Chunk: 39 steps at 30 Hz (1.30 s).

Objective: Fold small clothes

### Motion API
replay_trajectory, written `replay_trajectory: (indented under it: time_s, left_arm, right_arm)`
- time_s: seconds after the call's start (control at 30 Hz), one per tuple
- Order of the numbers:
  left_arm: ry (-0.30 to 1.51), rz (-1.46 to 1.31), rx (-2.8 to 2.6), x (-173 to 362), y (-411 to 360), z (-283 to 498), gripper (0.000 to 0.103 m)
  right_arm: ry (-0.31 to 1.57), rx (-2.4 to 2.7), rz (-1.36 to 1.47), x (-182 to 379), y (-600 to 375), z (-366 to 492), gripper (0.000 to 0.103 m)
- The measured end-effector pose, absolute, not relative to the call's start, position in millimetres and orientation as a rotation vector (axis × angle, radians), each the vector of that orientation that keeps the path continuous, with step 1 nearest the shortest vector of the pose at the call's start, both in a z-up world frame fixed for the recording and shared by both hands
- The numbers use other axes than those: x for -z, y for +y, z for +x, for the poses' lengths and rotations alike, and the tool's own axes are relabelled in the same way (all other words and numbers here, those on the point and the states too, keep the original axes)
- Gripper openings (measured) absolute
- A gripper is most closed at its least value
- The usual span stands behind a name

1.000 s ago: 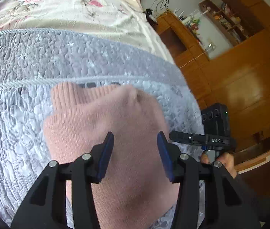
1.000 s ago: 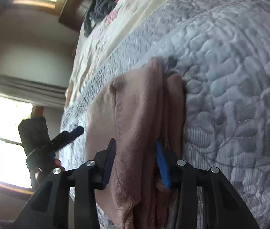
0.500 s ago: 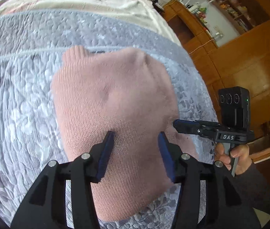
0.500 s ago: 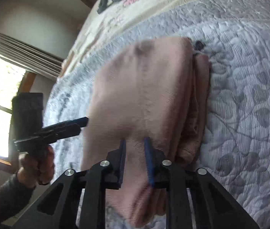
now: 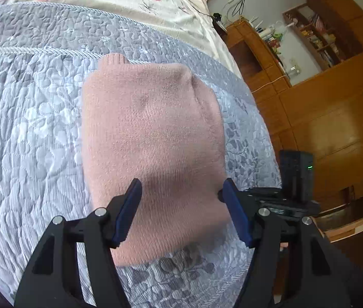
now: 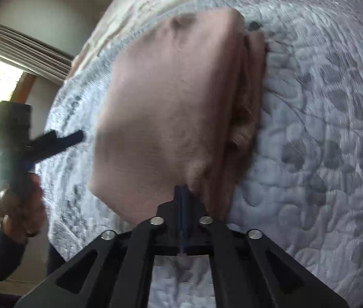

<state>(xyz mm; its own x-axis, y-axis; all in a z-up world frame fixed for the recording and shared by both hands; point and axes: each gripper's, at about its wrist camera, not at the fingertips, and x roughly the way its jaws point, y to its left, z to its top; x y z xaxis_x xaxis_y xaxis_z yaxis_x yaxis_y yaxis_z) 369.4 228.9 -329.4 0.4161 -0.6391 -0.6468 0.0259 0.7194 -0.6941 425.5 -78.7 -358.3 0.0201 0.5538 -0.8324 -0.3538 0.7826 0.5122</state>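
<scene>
While the right gripper (image 6: 181, 192) has its blue fingers (image 6: 181, 205) pressed together, apparently pinching the near edge of the pink knit garment (image 6: 171, 97), the left gripper (image 5: 181, 205) holds its fingers (image 5: 127, 210) spread wide above the same edge. Only the right view shows stacked folded layers along the garment's right side. The garment lies flat on the grey quilted bedspread (image 5: 27, 128). Only the left view shows a wooden cabinet (image 5: 335, 115) beside the bed.
</scene>
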Motion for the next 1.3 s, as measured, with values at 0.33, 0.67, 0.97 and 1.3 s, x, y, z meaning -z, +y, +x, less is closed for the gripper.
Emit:
replay_trajectory:
  time_s: [0.33, 0.67, 0.97, 1.3]
  left_arm:
    - [1.156, -0.790, 0.385, 364.4, 303.4, 322.5, 0.089]
    - [1.185, -1.022, 0.545, 429.7, 285.4, 340.7, 0.086]
    - [1.193, -1.078, 0.707, 446.2, 245.7, 363.6, 0.086]
    - [1.308, -0.982, 0.558, 440.6, 218.2, 375.5, 0.048]
  right_arm:
    - [1.357, -0.721, 0.642, 344.0, -147.1, 476.7, 0.079]
    - [1.490, -0.763, 0.720, 394.1, -107.4, 567.6, 0.089]
    - [1.504, -0.844, 0.631, 411.4, -63.0, 589.5, 0.090]
    - [1.442, -0.838, 0.664, 408.7, -47.2, 592.3, 0.053]
